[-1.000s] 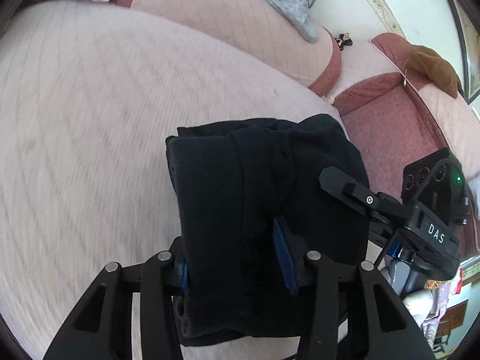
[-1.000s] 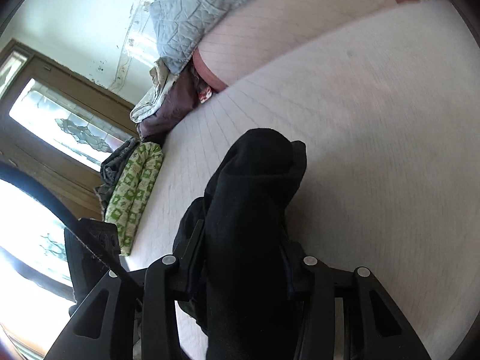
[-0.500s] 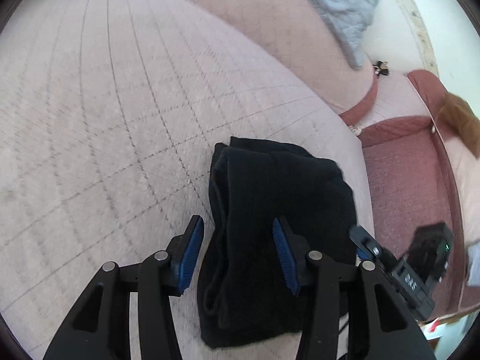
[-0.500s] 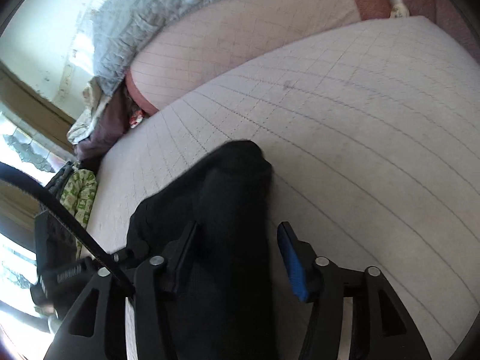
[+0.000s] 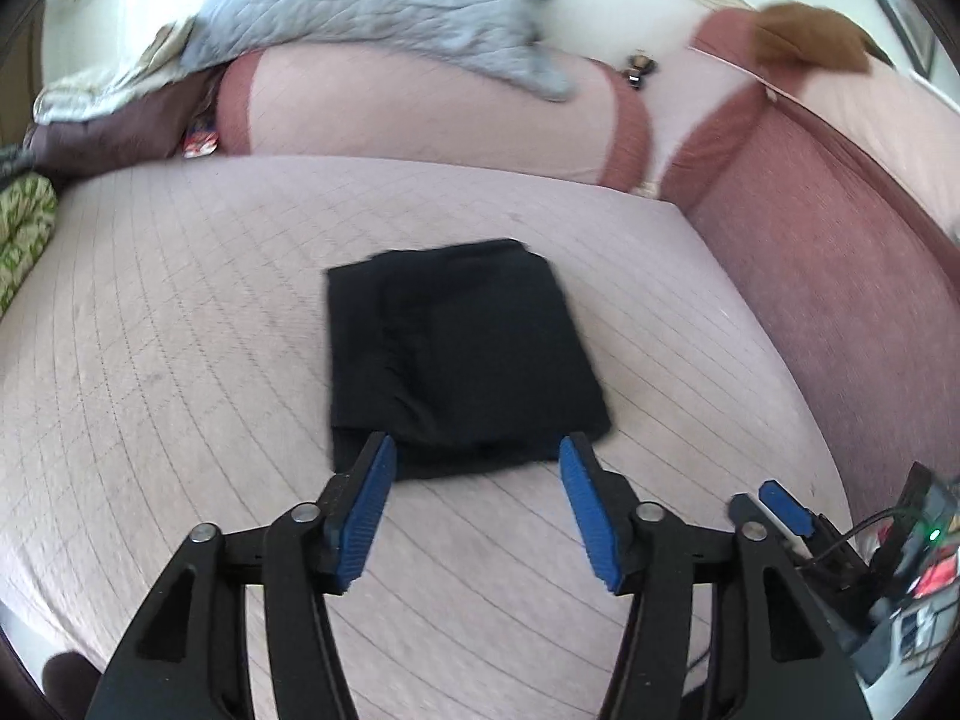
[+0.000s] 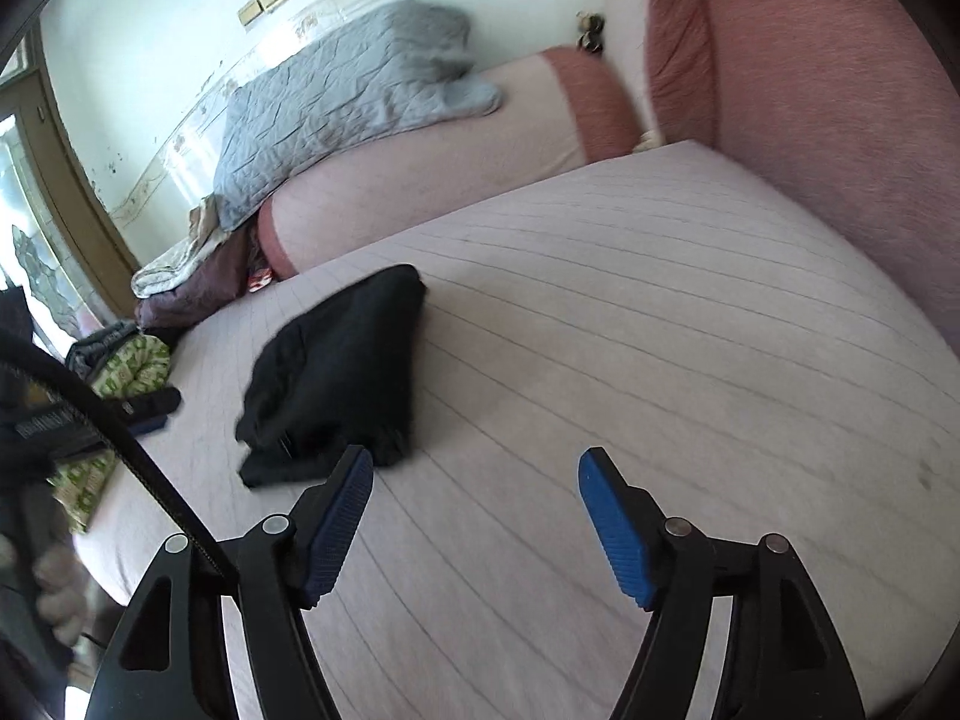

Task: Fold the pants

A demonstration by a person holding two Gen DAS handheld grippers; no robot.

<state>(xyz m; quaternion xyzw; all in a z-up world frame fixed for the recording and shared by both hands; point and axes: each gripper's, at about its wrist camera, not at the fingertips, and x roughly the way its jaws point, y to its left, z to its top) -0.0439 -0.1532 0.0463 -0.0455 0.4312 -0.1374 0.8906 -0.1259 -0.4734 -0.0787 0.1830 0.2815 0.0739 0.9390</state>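
Pants: black folded pants of soft knit fabric (image 5: pixel 462 354), lying flat as a compact rectangular bundle on the pale pink quilted sofa seat (image 5: pixel 180 360); sitting at centre in the left wrist view, at 10 o'clock from centre in the right wrist view (image 6: pixel 342 372).

Left claw: black two-finger left claw with blue ribbed pads (image 5: pixel 477 474), standing spread wide, gripping nothing; hovering at 6 o'clock of the bundle, its left pad tip overlapping the bundle's near edge in view, contact impossible to tell; showing blurred at 9 o'clock in the right wrist view.

Right claw: black two-finger right claw with blue pads (image 6: pixel 477 468), likewise spread wide and empty; pointing over bare seat, the bundle lying at 11 o'clock of it, beside the left finger.

Right claw in left view: one blue pad and black body (image 5: pixel 786 510) showing at 4 o'clock, apart from the bundle.

Seat: lying under both claws, crossed by thin stitched lines.

Backrest: pale pink cushion with reddish-brown ends (image 5: pixel 420 114), running along 12 o'clock.

Blanket: grey quilted blanket (image 5: pixel 384 6) draping over the backrest top at 11 to 12 o'clock.

Armrest: reddish-brown upholstered sofa arm (image 5: pixel 840 276), rising at 3 o'clock.

Green cloth: green-and-white patterned roll (image 6: pixel 129 369), resting at the seat's edge at 9 o'clock.
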